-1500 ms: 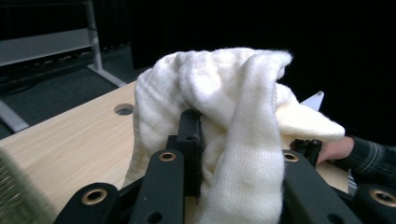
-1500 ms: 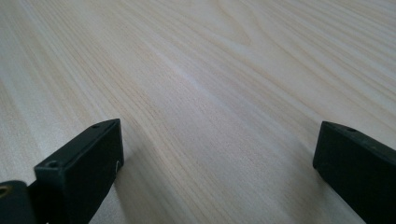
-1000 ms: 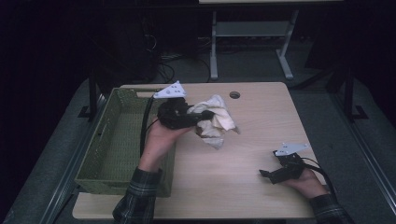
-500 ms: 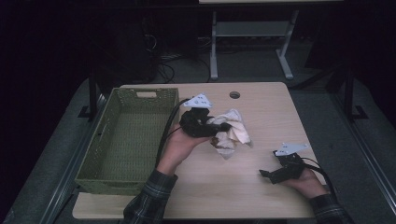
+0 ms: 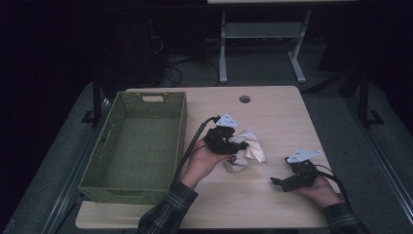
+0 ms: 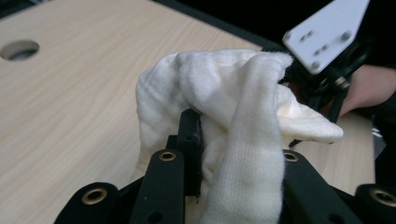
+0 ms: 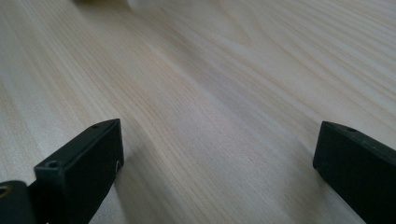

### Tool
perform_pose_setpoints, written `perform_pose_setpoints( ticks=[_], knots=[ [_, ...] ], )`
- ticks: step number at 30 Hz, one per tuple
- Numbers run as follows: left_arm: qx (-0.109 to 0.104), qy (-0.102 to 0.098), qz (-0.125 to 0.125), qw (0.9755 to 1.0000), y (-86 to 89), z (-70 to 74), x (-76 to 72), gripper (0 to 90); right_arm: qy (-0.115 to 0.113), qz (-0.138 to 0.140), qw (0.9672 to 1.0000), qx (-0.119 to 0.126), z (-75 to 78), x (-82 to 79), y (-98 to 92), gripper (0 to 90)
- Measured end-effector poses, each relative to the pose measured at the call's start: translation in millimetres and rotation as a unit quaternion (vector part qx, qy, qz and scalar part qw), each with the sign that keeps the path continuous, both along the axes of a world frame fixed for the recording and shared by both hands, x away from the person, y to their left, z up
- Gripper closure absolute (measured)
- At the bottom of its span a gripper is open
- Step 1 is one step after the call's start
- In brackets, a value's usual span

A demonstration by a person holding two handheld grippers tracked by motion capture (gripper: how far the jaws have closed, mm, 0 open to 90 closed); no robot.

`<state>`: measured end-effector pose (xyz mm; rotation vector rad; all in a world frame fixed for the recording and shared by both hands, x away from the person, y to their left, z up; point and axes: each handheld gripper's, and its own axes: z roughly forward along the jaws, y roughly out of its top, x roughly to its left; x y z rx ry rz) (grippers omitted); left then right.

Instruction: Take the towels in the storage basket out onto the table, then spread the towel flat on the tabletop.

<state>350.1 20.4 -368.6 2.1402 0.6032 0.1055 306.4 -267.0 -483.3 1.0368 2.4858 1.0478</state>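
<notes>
the cloth point(image 6: 224, 107) is soft, white and ribbed. the table point(image 5: 272, 112) is smooth pale wood. the basket point(image 5: 131, 146) is green and woven.

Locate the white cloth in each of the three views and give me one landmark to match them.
High view: the white cloth lies mid-table, right of the green basket, at the left tool.
Left gripper view: the cloth sits centre frame, pinched between the tool's jaws.
Right gripper view: a pale blur at the top edge may be it; I cannot tell.
Shared landmark: the wooden tabletop.
</notes>
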Motion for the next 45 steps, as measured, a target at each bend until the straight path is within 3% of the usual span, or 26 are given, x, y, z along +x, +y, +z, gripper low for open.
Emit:
perform_pose_setpoints(
  ticks=[5, 7, 10, 13, 19, 21, 24, 27, 30, 34, 45],
  knots=[
    [0.017, 0.014, -0.007, 0.9997, -13.1, -22.8, 0.2, 73.2, 0.000, 0.000, 1.0000, 0.000, 0.0, 0.0, 0.0, 1.2],
    [0.037, 0.017, -0.009, 0.9991, -16.9, -33.1, 1.5, 73.2, 0.000, 0.000, 1.0000, 0.000, 0.0, 0.0, 0.0, 1.2],
    [0.042, 0.030, -0.005, 0.9987, -21.8, -47.9, 2.9, 73.2, 0.000, 0.000, 1.0000, 0.000, 0.0, 0.1, -0.1, 1.2],
    [0.064, 0.029, -0.010, 0.9975, -24.9, -60.9, 5.1, 72.9, 0.000, 0.000, 1.0000, 0.000, 0.0, 0.0, -0.1, 1.2],
    [0.082, 0.040, -0.014, 0.9957, -31.3, -81.7, 6.0, 69.7, 0.000, 0.000, 1.0000, 0.000, 0.0, 0.0, -0.1, 1.2],
    [0.077, 0.043, -0.012, 0.9961, -31.5, -81.6, 5.9, 59.6, 0.000, 0.000, 1.0000, 0.000, 0.0, 0.0, 0.0, 1.2],
    [0.063, 0.033, -0.010, 0.9974, -26.1, -69.3, 3.9, 45.3, 0.000, 0.000, 1.0000, 0.000, 0.0, 0.0, -0.1, 1.2],
    [0.042, 0.020, 0.001, 0.9989, -15.4, -53.2, 1.6, 39.3, 0.000, 0.000, 1.0000, 0.000, 0.0, 0.1, 0.0, 1.2],
    [0.027, 0.014, 0.011, 0.9995, -5.4, -42.1, -2.0, 38.5, 0.000, 0.000, 1.0000, 0.000, 0.0, 0.0, 0.0, 1.2],
    [0.026, 0.009, 0.017, 0.9995, 5.8, -37.1, -11.8, 38.7, 0.000, 0.000, 1.0000, 0.000, 0.0, 0.0, 0.0, 1.2],
    [0.048, 0.007, 0.054, 0.9974, 20.9, -55.1, -26.6, 45.7, 0.002, 0.009, 1.0000, -0.001, 0.5, 0.6, -1.0, 2.0]
  ],
)
